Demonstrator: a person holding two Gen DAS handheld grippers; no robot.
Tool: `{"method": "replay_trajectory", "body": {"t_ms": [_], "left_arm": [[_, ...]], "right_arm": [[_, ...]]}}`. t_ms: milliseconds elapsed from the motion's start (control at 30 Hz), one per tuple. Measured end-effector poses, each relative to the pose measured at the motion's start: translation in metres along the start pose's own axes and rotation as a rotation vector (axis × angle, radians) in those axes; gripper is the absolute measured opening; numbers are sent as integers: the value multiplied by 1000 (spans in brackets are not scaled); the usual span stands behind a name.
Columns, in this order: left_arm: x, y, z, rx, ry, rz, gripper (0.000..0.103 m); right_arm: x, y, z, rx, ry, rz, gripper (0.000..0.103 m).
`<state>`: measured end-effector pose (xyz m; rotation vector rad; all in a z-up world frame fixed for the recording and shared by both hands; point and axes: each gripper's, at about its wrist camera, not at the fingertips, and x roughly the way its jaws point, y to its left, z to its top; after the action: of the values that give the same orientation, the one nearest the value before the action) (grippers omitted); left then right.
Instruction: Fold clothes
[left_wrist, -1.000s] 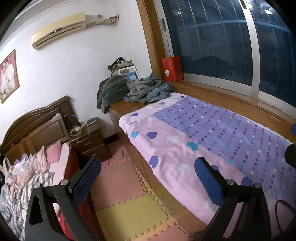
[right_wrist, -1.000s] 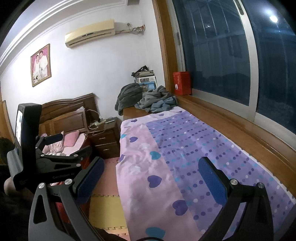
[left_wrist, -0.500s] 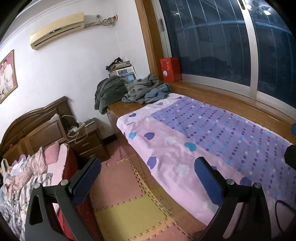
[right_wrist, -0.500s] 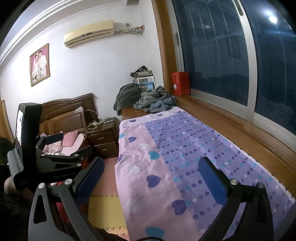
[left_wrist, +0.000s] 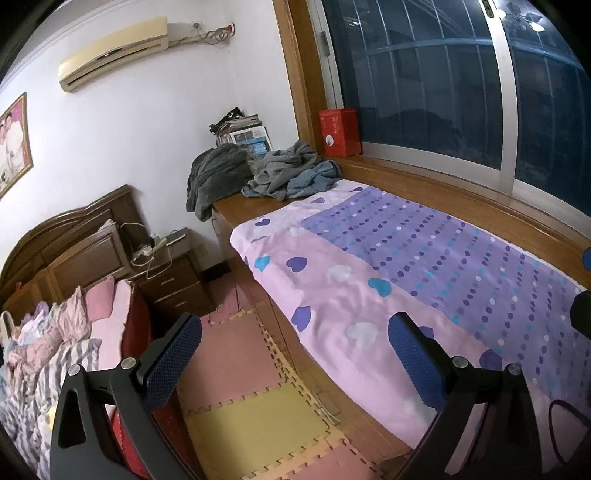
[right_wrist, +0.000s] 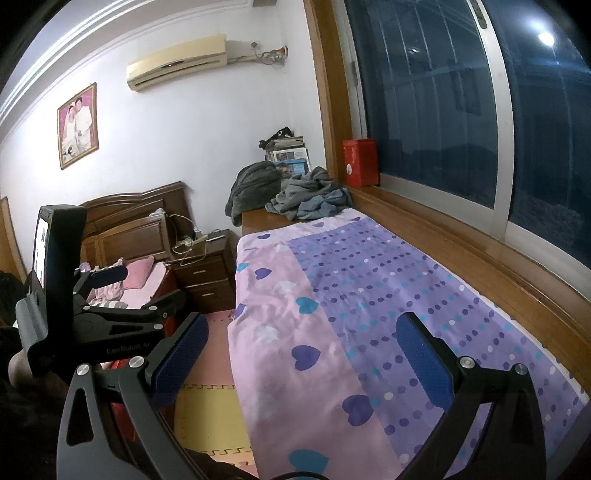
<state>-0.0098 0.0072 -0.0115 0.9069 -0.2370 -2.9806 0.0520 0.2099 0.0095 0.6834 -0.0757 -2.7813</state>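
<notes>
A heap of grey and blue clothes lies at the far end of the wooden platform, past the pink and purple sheet; a dark grey garment hangs over the corner beside it. The same heap shows in the right wrist view. My left gripper is open and empty, over the floor mats beside the platform's edge. My right gripper is open and empty, above the near part of the sheet. The left gripper also shows in the right wrist view, to the left.
A red box stands on the window ledge. Stacked magazines sit behind the clothes. A nightstand with cables stands left of the platform. A bed with bedding is at the left. Foam mats cover the floor.
Both cameras have drifted slightly, so the clothes heap and sheet sit a little further left in view. Both grippers stay open and empty.
</notes>
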Motion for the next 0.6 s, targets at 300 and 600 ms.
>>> {"method": "replay_trajectory", "body": {"t_ms": [300,600], "left_arm": [[2,-5,0,17,2,-9,103],[3,-8,2,30,2,-11,103]], "right_arm": [[0,-3,-1,11,4,-5,103],[4,-6,-2,19,18,-12,103]]}}
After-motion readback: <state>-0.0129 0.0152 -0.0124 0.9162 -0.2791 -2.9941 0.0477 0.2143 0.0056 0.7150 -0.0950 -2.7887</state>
